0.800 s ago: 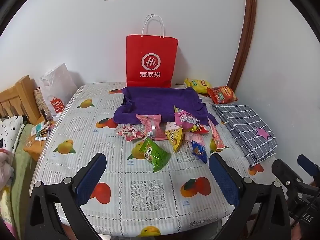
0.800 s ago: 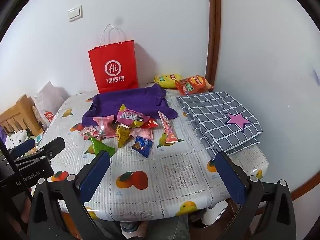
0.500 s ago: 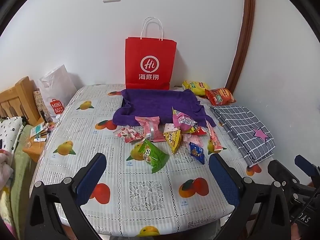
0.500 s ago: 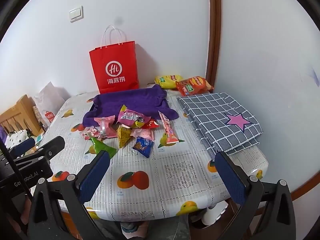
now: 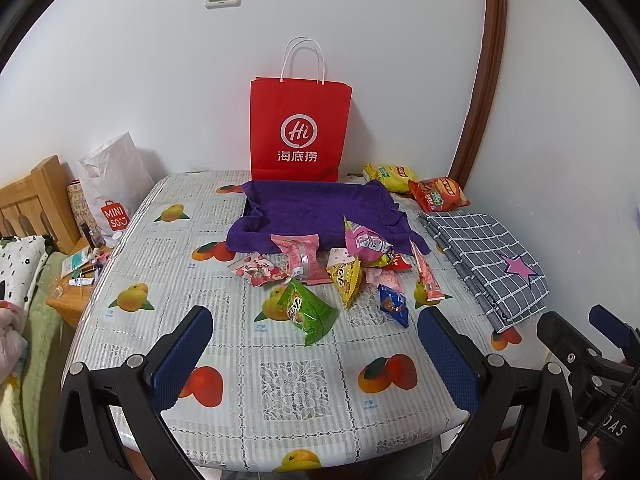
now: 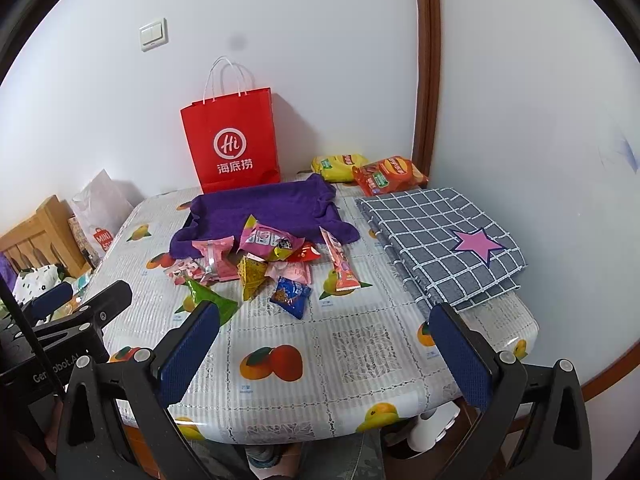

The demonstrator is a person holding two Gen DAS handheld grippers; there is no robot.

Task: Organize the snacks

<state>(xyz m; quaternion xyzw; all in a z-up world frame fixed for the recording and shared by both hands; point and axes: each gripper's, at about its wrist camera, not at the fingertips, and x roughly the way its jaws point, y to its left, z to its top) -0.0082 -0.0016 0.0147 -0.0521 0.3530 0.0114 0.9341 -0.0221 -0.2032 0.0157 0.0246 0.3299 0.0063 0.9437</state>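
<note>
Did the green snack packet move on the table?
No. The green snack packet lies on the same printed mango as before, below the purple towel.

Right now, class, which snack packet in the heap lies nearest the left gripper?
The green triangular packet: it lies foremost in the heap, ahead of the yellow one.

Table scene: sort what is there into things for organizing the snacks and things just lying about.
For the job:
- snack pile
- green packet
- yellow chip bag
- red chip bag
- purple towel-lined tray

Lying about:
- red paper bag
- checked cloth
- white shopping bag
</note>
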